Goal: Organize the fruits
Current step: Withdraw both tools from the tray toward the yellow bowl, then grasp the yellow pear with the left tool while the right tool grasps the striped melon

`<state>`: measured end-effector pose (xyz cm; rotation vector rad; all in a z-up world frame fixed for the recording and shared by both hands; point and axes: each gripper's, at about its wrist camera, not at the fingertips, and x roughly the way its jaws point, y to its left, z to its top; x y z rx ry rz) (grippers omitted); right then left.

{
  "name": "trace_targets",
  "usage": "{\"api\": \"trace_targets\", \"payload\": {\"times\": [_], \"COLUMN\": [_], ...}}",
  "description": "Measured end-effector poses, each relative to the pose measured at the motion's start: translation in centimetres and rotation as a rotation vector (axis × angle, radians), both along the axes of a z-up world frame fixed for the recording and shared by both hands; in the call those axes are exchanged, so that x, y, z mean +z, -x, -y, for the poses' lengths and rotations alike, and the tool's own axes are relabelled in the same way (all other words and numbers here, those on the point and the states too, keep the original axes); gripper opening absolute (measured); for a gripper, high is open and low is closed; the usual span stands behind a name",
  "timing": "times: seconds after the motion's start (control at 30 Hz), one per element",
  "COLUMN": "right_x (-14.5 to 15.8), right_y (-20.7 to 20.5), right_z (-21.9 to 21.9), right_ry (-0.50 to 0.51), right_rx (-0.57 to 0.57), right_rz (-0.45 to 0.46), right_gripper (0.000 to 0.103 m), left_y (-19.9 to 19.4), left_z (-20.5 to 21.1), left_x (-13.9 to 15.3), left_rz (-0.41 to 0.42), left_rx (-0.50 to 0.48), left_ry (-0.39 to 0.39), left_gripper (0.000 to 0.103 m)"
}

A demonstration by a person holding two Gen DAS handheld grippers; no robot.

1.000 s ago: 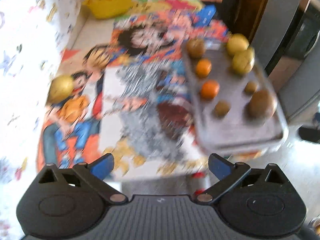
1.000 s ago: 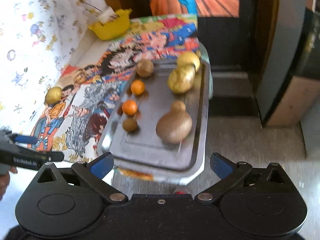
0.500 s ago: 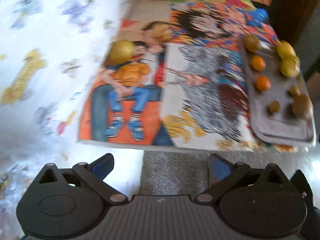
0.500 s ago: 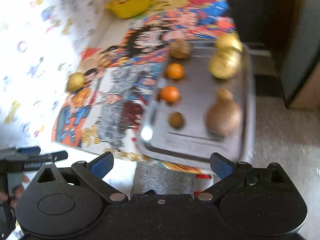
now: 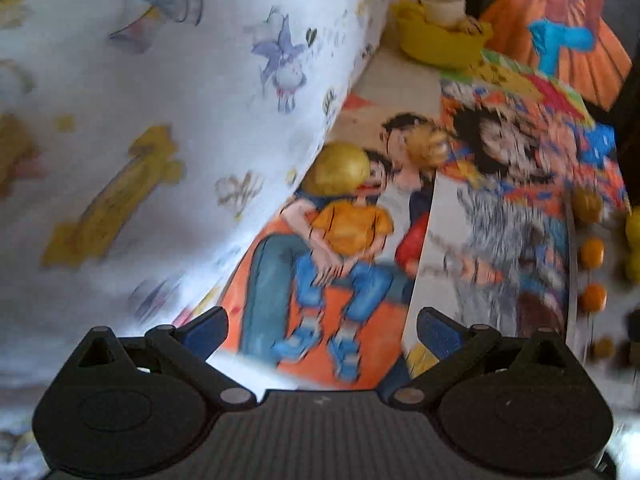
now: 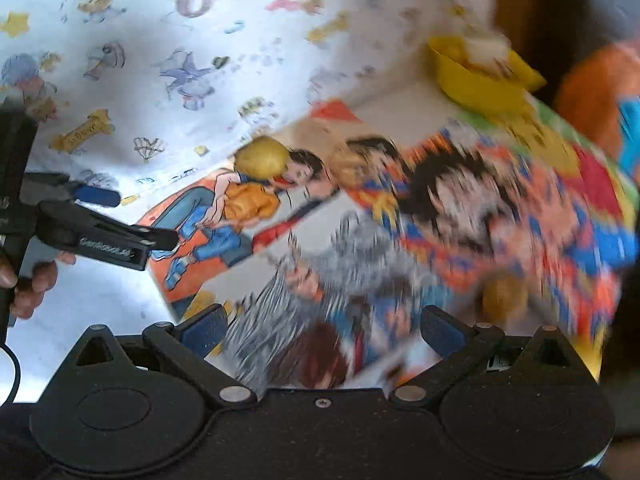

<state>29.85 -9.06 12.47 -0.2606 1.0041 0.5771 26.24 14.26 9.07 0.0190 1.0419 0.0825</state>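
Both grippers gape, empty: left [image 5: 322,330], right [image 6: 322,332]. The yellow fruit [image 5: 340,168] sits alone by the table's [image 5: 400,80] left edge. It looks firm, smooth, likely to roll; grip its widest middle.

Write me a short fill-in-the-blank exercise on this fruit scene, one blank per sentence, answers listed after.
1. The lone yellow fruit lies on the cartoon-printed cover, next to the ____ patterned wall sheet.
2. The bowl at the far end of the table is ____ in colour.
3. The left gripper is ____, holding nothing.
4. In the left wrist view, the two small orange fruits sit at the ____ edge of the picture.

Answers: white; yellow; open; right
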Motion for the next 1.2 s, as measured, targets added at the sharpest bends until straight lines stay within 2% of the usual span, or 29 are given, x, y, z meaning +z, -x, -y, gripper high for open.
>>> {"api": "trace_targets", "payload": {"times": [0.23,0.37,0.57,0.7,0.87,0.93,1.03,1.2], "right_x": [-2.5,-4.9,-7.7,-9.3,-10.7,-11.0,-11.5,-12.1], "right_y": [-5.6,-8.5,-13.3,-15.3,-15.8,-15.9,-16.4,-17.2], "right_z": [-3.0,-4.0,-5.6,-6.5,-7.3,-7.5,-7.8,-8.3], "right_ry": [0.169,0.209,0.192,0.176,0.168,0.165,0.157,0.146], "right_rx": [0.317,0.441,0.472,0.491,0.522,0.534,0.542,0.556], "right_rz": [0.160,0.207,0.217,0.230,0.259,0.272,0.263,0.258], "right_gripper": [0.102,0.102,0.100,0.095,0.089,0.088,0.085,0.078], "left_y": [-5.1,-7.9,-10.8,-12.6,-14.2,-14.5,-15.1,-16.0], "left_z": [0.3,-0.3,-0.9,-1.1,-1.6,-2.1,-2.7,-2.8], "left_x": [-1.8,-3.4,-4.9,-6.1,-7.1,-7.4,-7.7,-8.2], "left_rz": [0.042,0.040,0.049,0.031,0.019,0.009,-0.002,-0.025], "left_rx": [0.158,0.272,0.394,0.491,0.602,0.646,0.698,0.736], "left_ry": [0.050,0.114,0.189,0.258,0.309,0.334,0.364,0.391], "left_gripper": [0.102,0.102,0.102,0.102,0.099,0.095,0.093,0.091]}}
